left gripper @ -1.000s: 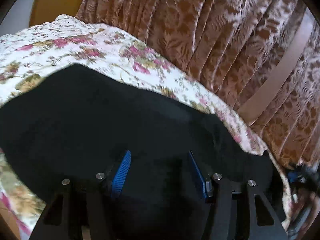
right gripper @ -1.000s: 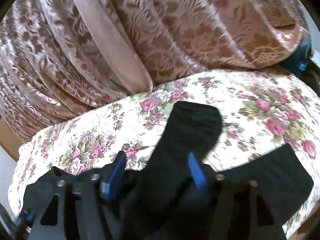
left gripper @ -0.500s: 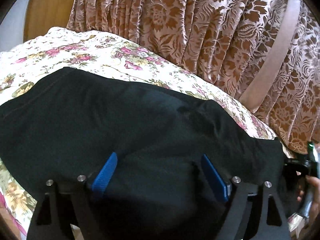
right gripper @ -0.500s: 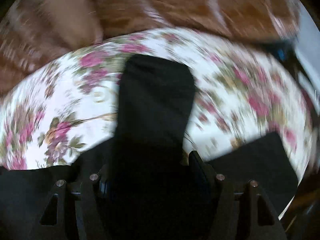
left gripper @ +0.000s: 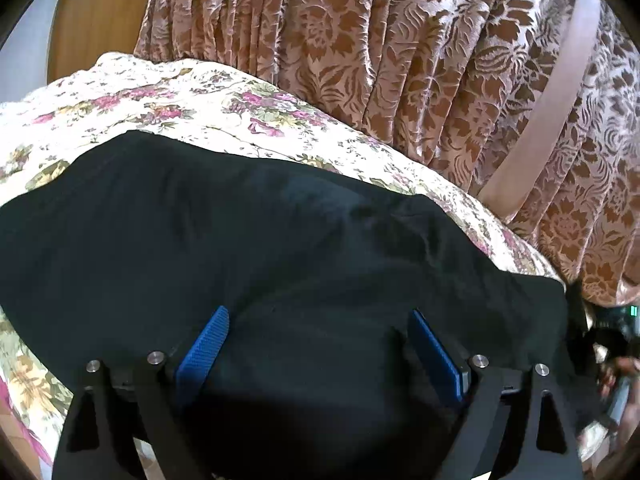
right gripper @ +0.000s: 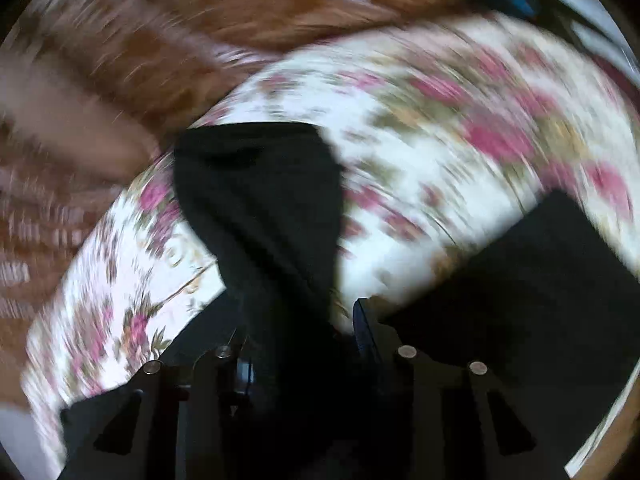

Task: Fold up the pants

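As the left wrist view looks down along its own fingers, the left gripper (left gripper: 318,344) stands nearest, w/ its two blue pads (left gripper: 202,350) spread wide; its jaws have just been opening, and the pads do not press on anything, so this gripper is released. Between and under the pads lies the black pants (left gripper: 248,240), a broad dark sheet that covers most of the lower half of the view and rests flat on the floral bedspread (left gripper: 192,100). Beyond the pants the bedspread shows a white ground w/ pink flowers, and behind it hangs a brown patterned curtain (left gripper: 400,60) w/ a plain pink band (left gripper: 552,92) across it. At the far left a bit of wooden board (left gripper: 96,16) is seen. In the right wrist view, which is much blurred, the right gripper (right gripper: 304,332) is low over the cloth and its jaws have just been closing; one pant leg (right gripper: 264,200) runs from between the jaws up and away over the bedspread (right gripper: 460,140), approx. in the middle of the frame. The fabric there is bunched and narrow between the fingers, but b/c of blur and darkness I cannot tell if the pads really clamp it. The other leg (right gripper: 532,280) lies to the right, apart from the first one, w/ bedspread between them. Farthest is the curtain (right gripper: 200,20).
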`<state>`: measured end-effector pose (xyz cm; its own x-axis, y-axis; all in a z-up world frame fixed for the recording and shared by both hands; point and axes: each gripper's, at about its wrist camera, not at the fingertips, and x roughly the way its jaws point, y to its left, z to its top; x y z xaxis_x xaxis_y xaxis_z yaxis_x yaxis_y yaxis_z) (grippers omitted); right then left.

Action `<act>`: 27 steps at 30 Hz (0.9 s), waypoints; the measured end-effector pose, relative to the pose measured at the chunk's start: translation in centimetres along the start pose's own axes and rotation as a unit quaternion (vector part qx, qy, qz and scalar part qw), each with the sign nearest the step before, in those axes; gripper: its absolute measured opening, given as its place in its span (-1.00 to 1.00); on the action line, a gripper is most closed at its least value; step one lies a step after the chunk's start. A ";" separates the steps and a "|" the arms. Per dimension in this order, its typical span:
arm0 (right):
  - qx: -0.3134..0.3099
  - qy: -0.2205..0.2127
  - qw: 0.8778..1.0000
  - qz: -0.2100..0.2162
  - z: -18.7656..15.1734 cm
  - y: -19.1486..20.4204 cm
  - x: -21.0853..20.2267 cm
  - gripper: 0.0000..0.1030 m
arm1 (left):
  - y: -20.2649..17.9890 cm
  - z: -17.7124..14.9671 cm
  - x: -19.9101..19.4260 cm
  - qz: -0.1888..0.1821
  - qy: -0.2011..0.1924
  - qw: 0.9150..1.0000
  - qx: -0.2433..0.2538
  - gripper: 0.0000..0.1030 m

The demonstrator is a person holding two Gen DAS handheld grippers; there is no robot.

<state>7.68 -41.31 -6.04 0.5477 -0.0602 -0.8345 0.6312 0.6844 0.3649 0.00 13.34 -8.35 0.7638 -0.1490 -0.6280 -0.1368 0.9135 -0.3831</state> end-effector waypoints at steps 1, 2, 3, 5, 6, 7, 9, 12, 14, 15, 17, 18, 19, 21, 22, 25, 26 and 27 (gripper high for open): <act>0.032 -0.004 0.999 0.015 -0.5 -1.2 -0.4 -0.23 | 0.1 0.0 0.0 -0.003 0.000 1.000 -0.004 0.76; 0.060 -0.012 0.997 0.038 -1.2 -2.4 -1.0 -0.23 | 0.2 0.0 -0.1 -0.005 -0.001 1.000 -0.007 0.76; 0.074 -0.020 0.995 0.058 -1.7 -3.1 -1.5 -0.23 | 0.2 0.0 -0.1 -0.006 -0.002 1.000 -0.011 0.76; 0.079 -0.032 0.992 0.095 -2.4 -4.1 -2.4 -0.22 | 0.2 0.0 -0.1 -0.006 -0.003 1.000 -0.013 0.76; 0.081 -0.034 0.991 0.104 -2.5 -4.5 -2.6 -0.20 | 0.1 0.0 -0.1 -0.005 -0.003 1.000 -0.012 0.76; 0.088 -0.037 0.988 0.122 -2.6 -5.1 -2.7 -0.14 | 0.1 0.0 -0.2 -0.005 -0.004 1.000 -0.012 0.76; 0.094 -0.038 0.982 0.158 -2.5 -5.8 -2.6 -0.09 | 0.0 0.0 -0.2 -0.004 -0.003 1.000 -0.009 0.76; 0.099 -0.038 0.979 0.173 -1.6 -6.1 -1.8 -0.02 | 0.1 0.0 -0.2 -0.004 -0.003 1.000 -0.009 0.76; 0.109 -0.021 0.979 0.173 -0.6 -6.3 -0.5 -0.30 | 0.1 0.0 -0.3 -0.004 -0.002 1.000 -0.010 0.76; 0.115 -0.022 0.978 0.174 -0.2 -6.2 -0.2 -0.52 | 0.1 0.0 -0.3 -0.005 -0.001 1.000 -0.013 0.76; 0.101 -0.033 0.983 0.148 0.6 -5.9 -0.3 -0.84 | 0.3 0.1 -0.3 -0.007 0.000 1.000 -0.017 0.76; 0.091 -0.043 0.984 0.150 0.8 -5.6 -0.7 -0.85 | 0.3 0.1 -0.3 -0.009 0.001 1.000 -0.019 0.76; 0.079 -0.056 0.983 0.155 0.7 -5.3 -1.5 -0.85 | 0.3 0.1 -0.3 -0.010 0.001 1.000 -0.020 0.76; 0.044 -0.092 0.985 0.141 0.6 -4.5 -3.5 -0.85 | 0.4 0.2 -0.3 -0.011 0.002 1.000 -0.021 0.76; 0.031 -0.108 0.984 0.134 0.3 -4.5 -4.7 -0.85 | 0.4 0.2 -0.3 -0.012 0.002 1.000 -0.022 0.76; 0.009 -0.144 0.981 0.133 -0.6 -5.0 -7.9 -0.85 | 0.5 0.2 -0.5 -0.017 0.001 0.999 -0.027 0.76; 0.008 -0.151 0.980 0.132 -1.1 -5.7 -8.9 -0.85 | 0.5 0.2 -0.6 -0.019 0.000 0.999 -0.028 0.76; 0.009 -0.152 0.980 0.131 -1.4 -6.4 -9.4 -0.85 | 0.6 0.2 -0.6 -0.021 -0.001 0.999 -0.030 0.76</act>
<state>-2.27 -44.05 -1.10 0.8289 -0.1000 -0.5503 0.4548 0.6932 0.5591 -0.47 14.03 -8.05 0.7706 -0.1869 -0.6093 -0.1409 0.8824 -0.4489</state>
